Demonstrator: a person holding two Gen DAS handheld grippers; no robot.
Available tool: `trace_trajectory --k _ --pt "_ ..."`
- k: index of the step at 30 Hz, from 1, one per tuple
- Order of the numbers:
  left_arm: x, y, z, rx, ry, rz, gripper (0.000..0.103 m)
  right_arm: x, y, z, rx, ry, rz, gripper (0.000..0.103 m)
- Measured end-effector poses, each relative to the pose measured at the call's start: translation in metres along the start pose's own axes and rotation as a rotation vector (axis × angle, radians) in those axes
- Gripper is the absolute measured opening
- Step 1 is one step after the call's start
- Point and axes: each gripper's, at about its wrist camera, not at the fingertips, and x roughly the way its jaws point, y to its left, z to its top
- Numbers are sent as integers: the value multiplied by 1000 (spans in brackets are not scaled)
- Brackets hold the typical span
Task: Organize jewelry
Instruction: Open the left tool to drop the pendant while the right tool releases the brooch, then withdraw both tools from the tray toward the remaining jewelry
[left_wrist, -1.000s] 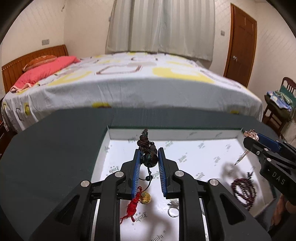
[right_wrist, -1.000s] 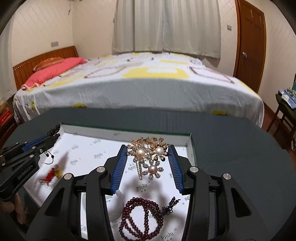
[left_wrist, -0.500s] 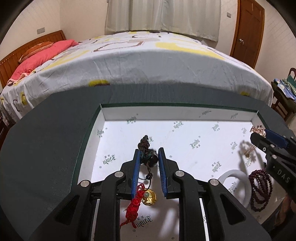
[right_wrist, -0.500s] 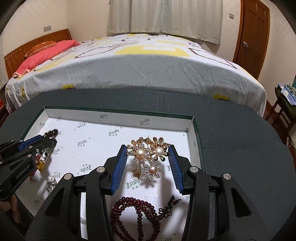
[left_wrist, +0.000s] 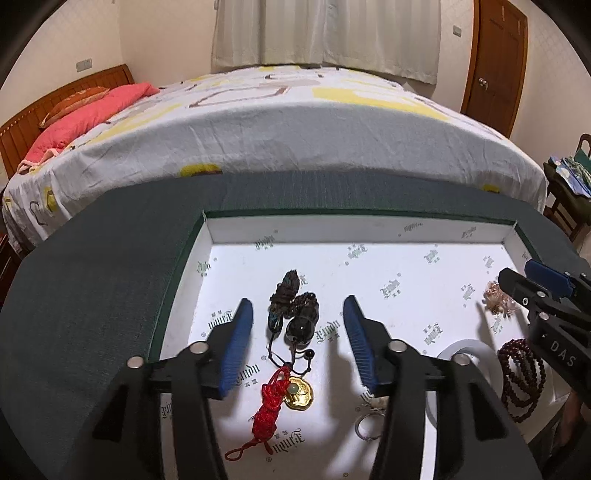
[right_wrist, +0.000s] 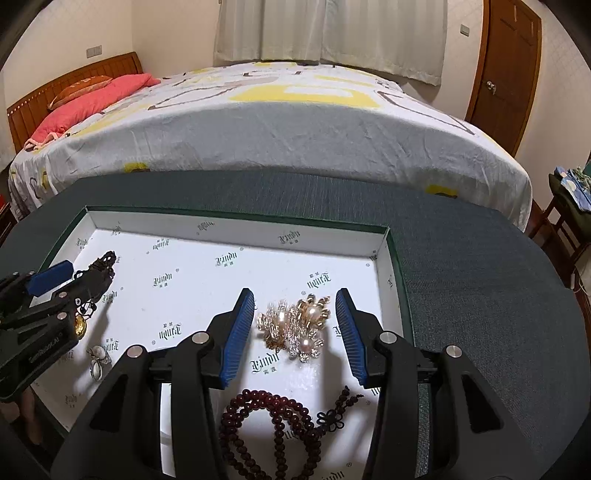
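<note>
A dark bead pendant (left_wrist: 297, 321) with a red tassel and gold charm (left_wrist: 300, 394) lies on the white floor of the jewelry box (left_wrist: 354, 225), between the spread jaws of my open left gripper (left_wrist: 297, 341). A gold pearl brooch (right_wrist: 295, 325) lies on the box floor (right_wrist: 236, 218) between the spread jaws of my open right gripper (right_wrist: 295, 332). The right gripper also shows in the left wrist view (left_wrist: 524, 286), and the left gripper in the right wrist view (right_wrist: 70, 284). Neither gripper holds anything.
A dark red bead bracelet (right_wrist: 269, 432) lies near the box's front; it also shows in the left wrist view (left_wrist: 522, 373). A white bangle (left_wrist: 465, 349) and a ring (right_wrist: 98, 360) lie in the box. The box sits on a dark green table (right_wrist: 461, 258); a bed (right_wrist: 277, 110) stands behind.
Both grippers lowered to the box floor and opened. The pendant and the brooch were let go and now lie in the box.
</note>
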Motion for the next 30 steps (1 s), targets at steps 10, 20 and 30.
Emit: trace_trajectory --k 10,20,30 --pt "-3 -4 -1 5 -12 -20 53 -3 -2 0 7 -15 1 47" --pt "-25 -5 0 -9 -61 -32 53 -21 -1 -4 25 -58 12 53" --pt "-84 -1 -16 -55 -171 -56 53 -87 6 -18 15 -167 42 53"
